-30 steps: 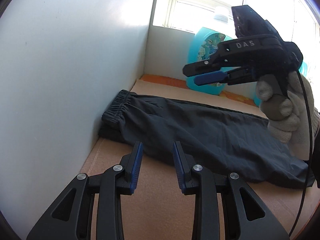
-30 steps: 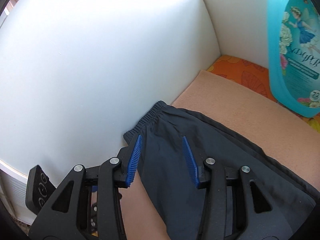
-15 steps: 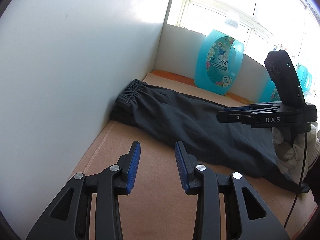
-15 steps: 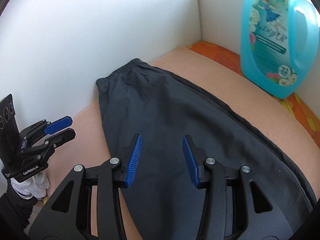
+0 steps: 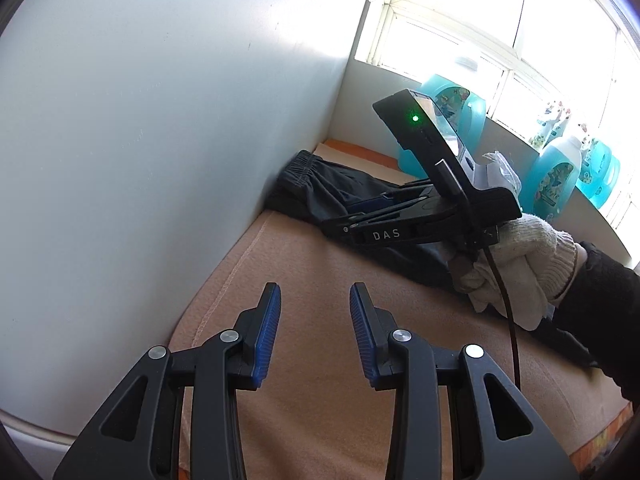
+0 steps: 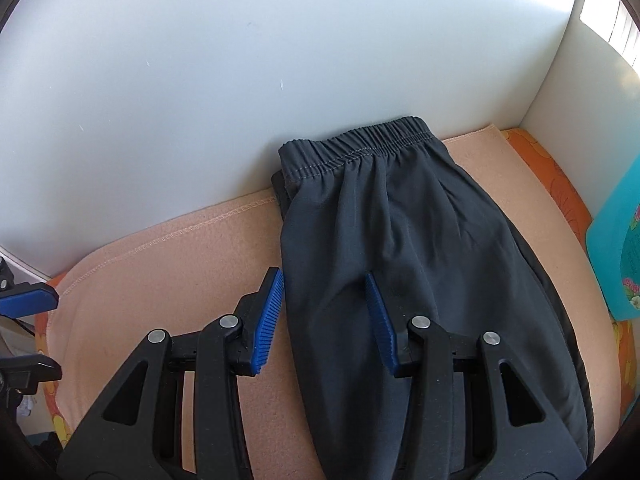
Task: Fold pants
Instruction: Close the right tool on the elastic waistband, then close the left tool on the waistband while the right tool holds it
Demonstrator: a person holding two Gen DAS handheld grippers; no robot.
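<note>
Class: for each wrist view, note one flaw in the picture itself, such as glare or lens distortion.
Left wrist view: the window is blown out white and the wall bows with fisheye curvature. Right wrist view: even light, sharp pants, dark rounded corners.

Both grippers are black plastic frames with silver screws and ribbed blue finger pads (image 5: 267,334). White "DAS" lettering (image 5: 386,235), a green light, a black cable; white knit glove (image 5: 532,248), black sleeve (image 5: 600,300).
</note>
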